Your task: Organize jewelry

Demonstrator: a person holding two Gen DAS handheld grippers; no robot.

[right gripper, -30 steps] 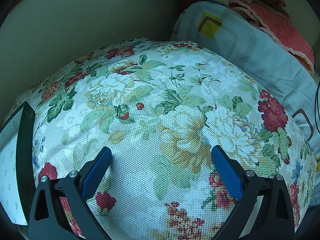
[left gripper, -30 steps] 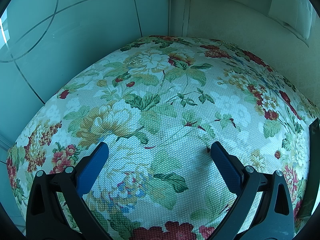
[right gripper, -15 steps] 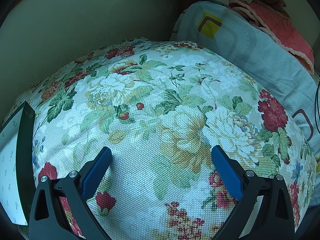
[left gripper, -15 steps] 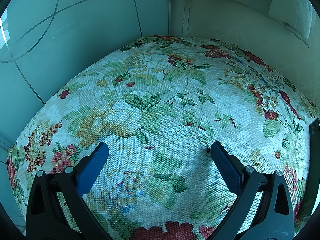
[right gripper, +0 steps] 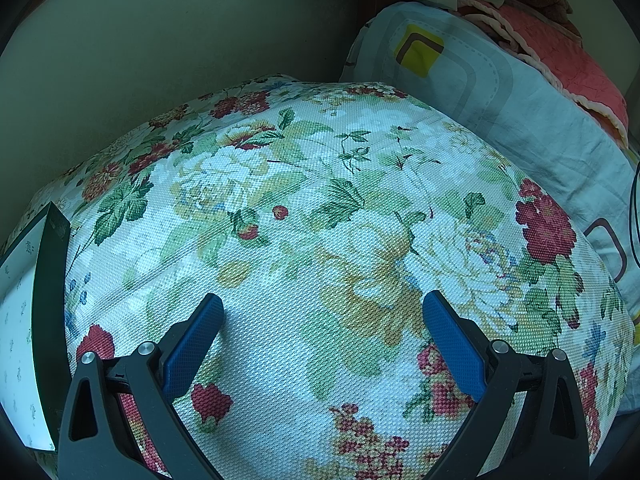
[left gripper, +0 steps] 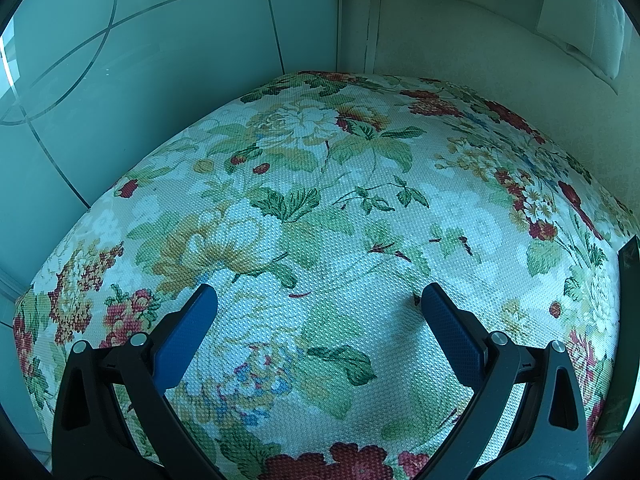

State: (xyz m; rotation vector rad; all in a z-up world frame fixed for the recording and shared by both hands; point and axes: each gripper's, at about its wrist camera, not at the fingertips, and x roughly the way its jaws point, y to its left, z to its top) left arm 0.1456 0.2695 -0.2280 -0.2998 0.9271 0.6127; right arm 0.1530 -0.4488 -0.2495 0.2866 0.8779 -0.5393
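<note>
Left wrist: left gripper (left gripper: 316, 300) over a floral cloth (left gripper: 320, 208), jaws spread wide, nothing between the blue pads (left gripper: 188, 336). Cloth covers the surface, printed with green leaves, white and red flowers. Teal glass panel (left gripper: 140, 60) with thin curved lines stands far left; a pale padded wall (left gripper: 480, 60) far right. A sliver of a dark box edge (left gripper: 628, 256) shows at the right rim of the cloth. No jewelry visible in this view.

Right wrist: right gripper (right gripper: 322, 308) over the same floral cloth (right gripper: 320, 220), jaws also spread wide, pads (right gripper: 452, 340) holding nothing. At the near left, a box (right gripper: 24, 300) with a dark side and a white patterned face sits on the cloth, well apart from the left finger. Far right: a light blue pillow (right gripper: 500, 92) with a yellow square, touching the cloth edge, and a pink quilt (right gripper: 560, 48) lying on it. Plain greenish wall (right gripper: 160, 40) far left. No jewelry visible here either; can't tell where it is.
</note>
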